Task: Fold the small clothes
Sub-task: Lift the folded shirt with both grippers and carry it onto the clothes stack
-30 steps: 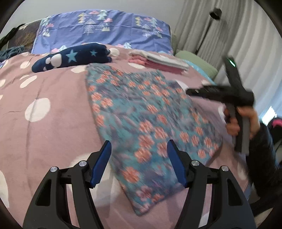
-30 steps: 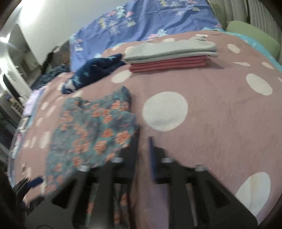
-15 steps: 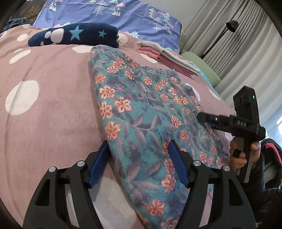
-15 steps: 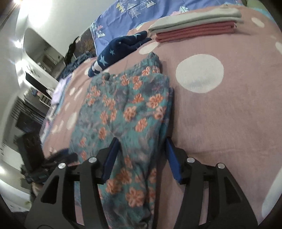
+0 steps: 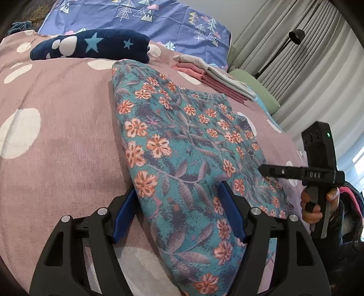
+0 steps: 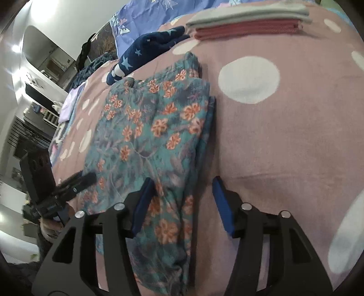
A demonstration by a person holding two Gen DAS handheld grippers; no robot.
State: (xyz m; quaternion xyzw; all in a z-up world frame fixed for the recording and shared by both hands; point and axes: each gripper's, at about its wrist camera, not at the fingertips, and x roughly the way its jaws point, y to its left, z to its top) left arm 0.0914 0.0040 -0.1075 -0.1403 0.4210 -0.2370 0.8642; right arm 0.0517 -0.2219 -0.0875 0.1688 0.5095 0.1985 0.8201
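Note:
A teal floral garment [image 5: 182,145] lies folded lengthwise on the pink dotted bedspread [image 5: 56,136]. My left gripper [image 5: 177,202] is open, its blue pads straddling the garment's near left edge, low over the cloth. My right gripper [image 6: 182,193] is open too, straddling the opposite long edge of the same garment [image 6: 145,127]. Each gripper shows in the other's view: the right one [image 5: 295,174] at the garment's far side, the left one [image 6: 75,182] at the left, blurred.
A folded navy star garment [image 5: 91,46] lies behind the floral one. A stack of folded pink and grey clothes [image 5: 213,77] sits further back right. A blue patterned pillow [image 5: 141,20], a green cushion [image 5: 254,91], curtains and a lamp stand beyond.
Both grippers have moved down and in onto the floral garment's opposite edges. The right gripper, nearly shut a second ago, has opened.

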